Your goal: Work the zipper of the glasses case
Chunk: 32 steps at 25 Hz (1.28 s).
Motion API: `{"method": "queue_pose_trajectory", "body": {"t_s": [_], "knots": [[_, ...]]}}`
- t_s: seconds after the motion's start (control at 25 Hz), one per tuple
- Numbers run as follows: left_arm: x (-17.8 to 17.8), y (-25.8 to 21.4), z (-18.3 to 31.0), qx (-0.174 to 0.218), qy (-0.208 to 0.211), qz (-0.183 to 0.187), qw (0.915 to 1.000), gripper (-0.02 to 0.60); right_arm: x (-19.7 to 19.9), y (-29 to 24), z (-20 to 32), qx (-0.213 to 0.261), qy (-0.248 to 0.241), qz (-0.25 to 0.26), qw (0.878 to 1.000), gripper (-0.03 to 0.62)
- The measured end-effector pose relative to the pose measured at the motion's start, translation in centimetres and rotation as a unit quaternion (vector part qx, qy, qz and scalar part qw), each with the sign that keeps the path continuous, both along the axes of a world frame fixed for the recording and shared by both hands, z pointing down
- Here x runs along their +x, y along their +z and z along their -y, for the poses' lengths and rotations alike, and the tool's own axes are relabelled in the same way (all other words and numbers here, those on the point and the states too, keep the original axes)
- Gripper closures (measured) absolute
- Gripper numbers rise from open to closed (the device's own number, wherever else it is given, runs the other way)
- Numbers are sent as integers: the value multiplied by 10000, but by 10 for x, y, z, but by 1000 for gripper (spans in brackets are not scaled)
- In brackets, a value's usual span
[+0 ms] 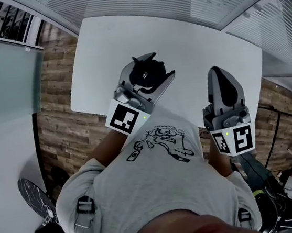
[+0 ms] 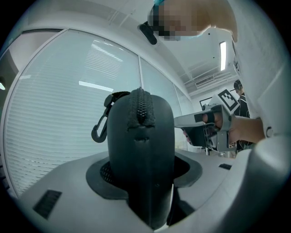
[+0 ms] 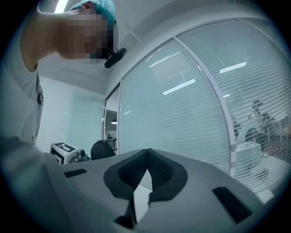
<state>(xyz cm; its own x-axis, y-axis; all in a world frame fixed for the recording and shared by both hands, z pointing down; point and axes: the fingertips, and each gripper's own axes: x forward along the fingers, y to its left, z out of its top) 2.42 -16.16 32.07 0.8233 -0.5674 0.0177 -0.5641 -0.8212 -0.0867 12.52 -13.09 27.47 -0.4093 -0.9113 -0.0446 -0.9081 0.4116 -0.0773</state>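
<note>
The black glasses case (image 1: pixel 142 76) stands up between the jaws of my left gripper (image 1: pixel 150 71), which is shut on it above the white table (image 1: pixel 191 55). In the left gripper view the case (image 2: pixel 141 154) fills the middle, end-on. Its zipper (image 2: pixel 140 107) runs over the top, and a black carabiner clip (image 2: pixel 101 125) hangs off its left side. My right gripper (image 1: pixel 217 70) is held up to the right of the case and apart from it. Its jaws (image 3: pixel 146 152) meet with nothing between them. The left gripper view shows it as well (image 2: pixel 177 122), in a hand.
A person's grey T-shirt (image 1: pixel 155 191) fills the lower head view. Glass partitions with blinds (image 2: pixel 68 113) stand behind the table. Wood-pattern floor (image 1: pixel 62 123) runs along the table's left edge. A black chair base (image 1: pixel 35 201) sits at the lower left.
</note>
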Motion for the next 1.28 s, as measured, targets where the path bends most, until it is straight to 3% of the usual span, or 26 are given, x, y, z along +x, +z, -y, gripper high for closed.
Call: {"method": "queue_pose_trajectory", "body": {"t_s": [0.88, 1.28], "knots": [[12, 27, -5, 325, 117, 414, 9985, 333, -88, -1, -9, -313, -1607, 707, 9840, 494], [25, 28, -11, 628, 224, 699, 9953, 333, -98, 1, -10, -452, -1920, 861, 9766, 468]]}}
